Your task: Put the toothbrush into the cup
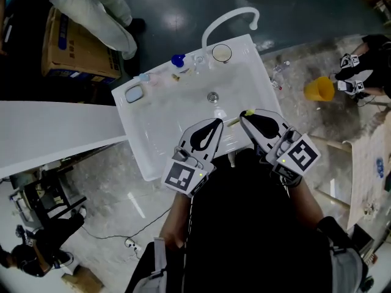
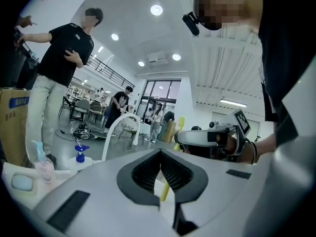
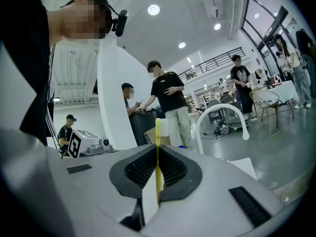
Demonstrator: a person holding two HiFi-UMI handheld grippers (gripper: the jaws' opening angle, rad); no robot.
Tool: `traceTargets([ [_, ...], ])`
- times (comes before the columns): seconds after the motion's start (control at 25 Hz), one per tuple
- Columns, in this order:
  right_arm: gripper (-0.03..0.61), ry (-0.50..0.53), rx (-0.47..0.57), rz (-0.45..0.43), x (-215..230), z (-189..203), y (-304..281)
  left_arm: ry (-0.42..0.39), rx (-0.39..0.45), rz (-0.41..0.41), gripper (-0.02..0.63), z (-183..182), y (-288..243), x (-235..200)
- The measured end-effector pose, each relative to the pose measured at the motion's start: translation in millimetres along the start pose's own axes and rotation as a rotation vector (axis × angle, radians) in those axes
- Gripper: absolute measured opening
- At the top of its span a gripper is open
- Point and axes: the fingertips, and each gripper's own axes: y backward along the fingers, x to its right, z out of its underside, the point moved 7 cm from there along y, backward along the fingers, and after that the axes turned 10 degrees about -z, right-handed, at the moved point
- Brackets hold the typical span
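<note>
Head view shows the right gripper [image 1: 245, 116] clamped on the yellow toothbrush [image 1: 234, 122] above the front of the white sink [image 1: 153, 121], the left gripper [image 1: 216, 122] closed just beside it, and the cup [image 1: 221, 53] well apart on the sink's back rim.

**Bright open hall with a glossy floor**

A glossy grey floor [image 1: 183, 5] surrounds a white sink [image 1: 153, 127] with an arched faucet [image 1: 227, 18]. A cardboard box [image 1: 73, 47] sits near a long white panel [image 1: 55, 133]. Round ceiling lights [image 2: 156, 10] shine overhead. Tall windows [image 3: 279, 23] and a balcony railing [image 3: 217, 62] stand farther off.
</note>
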Motion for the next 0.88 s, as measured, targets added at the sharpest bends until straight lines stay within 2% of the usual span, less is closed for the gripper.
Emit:
traceTargets([
  [0.32,0.025,-0.016,-0.013,0.011,14,3,-16,-0.005,-0.021,0.032,0.011,3,-14,-22],
  [0.52,0.025,-0.013,-0.009,-0.011,28,-5,-21,0.004,-0.026,0.008,0.012,3,-18,-22],
  [0.88,0.025,0.012,-0.022,-0.033,92,-13,-34,0.027,-0.045,-0.040,0.011,4,-40,-27],
])
